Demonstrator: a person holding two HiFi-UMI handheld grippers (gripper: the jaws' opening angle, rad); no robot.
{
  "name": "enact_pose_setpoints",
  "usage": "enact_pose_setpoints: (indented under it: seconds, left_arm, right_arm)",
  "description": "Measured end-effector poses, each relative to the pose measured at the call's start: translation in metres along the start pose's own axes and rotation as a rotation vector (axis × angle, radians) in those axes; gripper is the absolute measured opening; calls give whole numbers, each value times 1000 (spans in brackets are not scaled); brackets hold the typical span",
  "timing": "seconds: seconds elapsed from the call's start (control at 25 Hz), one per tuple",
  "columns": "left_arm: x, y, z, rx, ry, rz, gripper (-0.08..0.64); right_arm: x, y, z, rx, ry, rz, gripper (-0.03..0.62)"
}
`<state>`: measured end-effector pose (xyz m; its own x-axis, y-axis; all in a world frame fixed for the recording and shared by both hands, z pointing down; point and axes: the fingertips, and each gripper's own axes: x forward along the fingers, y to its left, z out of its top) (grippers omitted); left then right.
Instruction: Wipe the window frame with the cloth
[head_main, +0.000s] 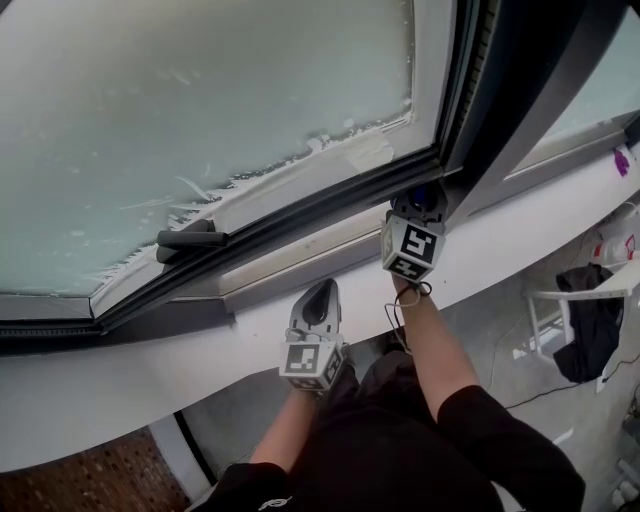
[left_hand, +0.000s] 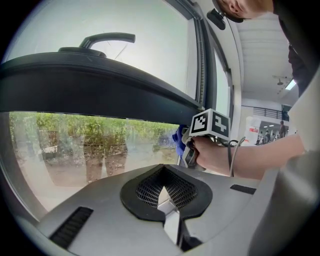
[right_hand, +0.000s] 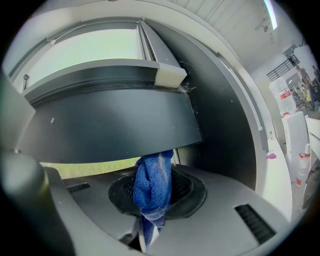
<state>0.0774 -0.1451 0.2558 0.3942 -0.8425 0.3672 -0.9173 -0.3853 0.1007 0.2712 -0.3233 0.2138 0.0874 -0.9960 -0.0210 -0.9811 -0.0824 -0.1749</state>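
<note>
At the left of the head view, a handle (head_main: 190, 240) is seen on the open sash. The dark frame (head_main: 300, 215) runs from lower left up to centre right. Below it, over the white sill (head_main: 120, 390), the left gripper (head_main: 320, 300) is held clenched on nothing, apart from the frame. Further right, the right gripper (head_main: 418, 200) is clamped on the blue cloth (right_hand: 152, 190), whose top touches the frame's underside near its right corner. Most of the frame lies leftward of the cloth, so a leftward stroke is probably called for. Grey floor (head_main: 500, 340) is seen at lower right.
</note>
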Motion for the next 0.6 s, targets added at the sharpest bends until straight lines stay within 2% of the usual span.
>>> enact_pose_setpoints:
  seconds: [0.16, 0.32, 0.6]
  left_arm:
    - [-6, 7, 2, -10, -11, 15, 5]
    - [-14, 17, -1, -28, -15, 49, 5]
    - [-28, 32, -4, -55, -38, 97, 5]
  right_arm:
    - [-6, 17, 4, 10, 5, 34, 37]
    - [-11, 30, -3, -46, -1, 62, 37]
    - [-19, 54, -6, -71, 2, 111, 37]
